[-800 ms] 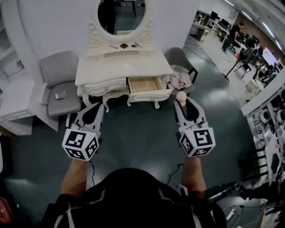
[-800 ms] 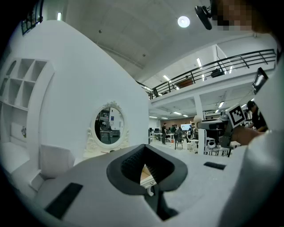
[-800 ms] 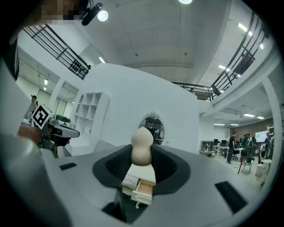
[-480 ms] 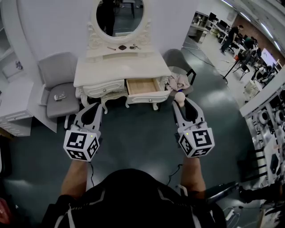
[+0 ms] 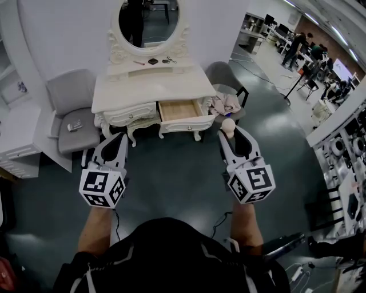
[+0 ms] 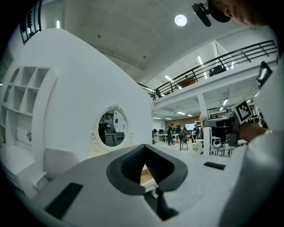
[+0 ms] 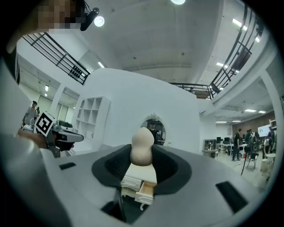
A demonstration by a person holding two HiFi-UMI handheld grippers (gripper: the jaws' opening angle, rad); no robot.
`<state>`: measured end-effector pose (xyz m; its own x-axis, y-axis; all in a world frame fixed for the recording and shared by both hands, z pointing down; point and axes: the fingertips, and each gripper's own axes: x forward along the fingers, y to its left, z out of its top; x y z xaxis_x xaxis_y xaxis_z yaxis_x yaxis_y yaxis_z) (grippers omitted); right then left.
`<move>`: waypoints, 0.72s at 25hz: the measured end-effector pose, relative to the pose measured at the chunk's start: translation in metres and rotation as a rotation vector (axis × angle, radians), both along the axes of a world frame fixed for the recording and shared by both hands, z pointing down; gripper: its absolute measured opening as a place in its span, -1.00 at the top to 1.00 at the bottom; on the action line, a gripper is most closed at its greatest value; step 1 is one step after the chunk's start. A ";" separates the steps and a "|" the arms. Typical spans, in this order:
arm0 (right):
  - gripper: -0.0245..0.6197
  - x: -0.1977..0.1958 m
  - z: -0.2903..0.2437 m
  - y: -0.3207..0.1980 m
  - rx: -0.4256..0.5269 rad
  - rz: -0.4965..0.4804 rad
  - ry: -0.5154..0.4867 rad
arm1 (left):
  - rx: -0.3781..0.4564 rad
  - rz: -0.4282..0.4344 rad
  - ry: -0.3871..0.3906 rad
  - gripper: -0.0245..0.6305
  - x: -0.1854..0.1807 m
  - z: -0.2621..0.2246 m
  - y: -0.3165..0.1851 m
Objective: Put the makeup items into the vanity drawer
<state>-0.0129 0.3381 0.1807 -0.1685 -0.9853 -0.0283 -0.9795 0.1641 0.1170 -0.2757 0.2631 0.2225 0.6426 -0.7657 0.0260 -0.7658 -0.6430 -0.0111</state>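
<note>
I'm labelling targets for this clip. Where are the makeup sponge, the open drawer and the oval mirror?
makeup sponge (image 7: 142, 147), right gripper view, middle of its body.
open drawer (image 5: 178, 109), head view, bare wooden bottom.
oval mirror (image 5: 147, 20), head view, middle of the glass.

The light is bright and even, falling from ceiling lamps (image 7: 178, 1) high over the hall; one lamp flares to a white spot in my left gripper view. The dark floor (image 5: 183, 171) carries a pale sheen toward the right, and only soft shadow lies under the vanity (image 5: 150, 91). Every view bulges like a fisheye, and both gripper views go black at the corners. Up close the grey shells smear out of focus. The sponge (image 7: 142, 148) pinched in my right gripper (image 5: 229, 133) looks evenly lit, slightly soft.
</note>
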 end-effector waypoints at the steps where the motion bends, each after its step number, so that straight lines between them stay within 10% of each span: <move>1: 0.45 0.001 0.000 0.002 0.000 0.002 0.002 | -0.001 0.001 0.001 0.92 0.001 0.000 0.001; 18: 0.45 0.038 0.003 0.025 0.004 0.013 -0.006 | 0.012 0.012 -0.026 0.92 0.041 -0.003 0.017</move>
<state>0.0250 0.3630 0.1838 -0.1559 -0.9872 -0.0331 -0.9822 0.1513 0.1115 -0.2343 0.2797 0.2197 0.6507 -0.7586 0.0334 -0.7576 -0.6515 -0.0388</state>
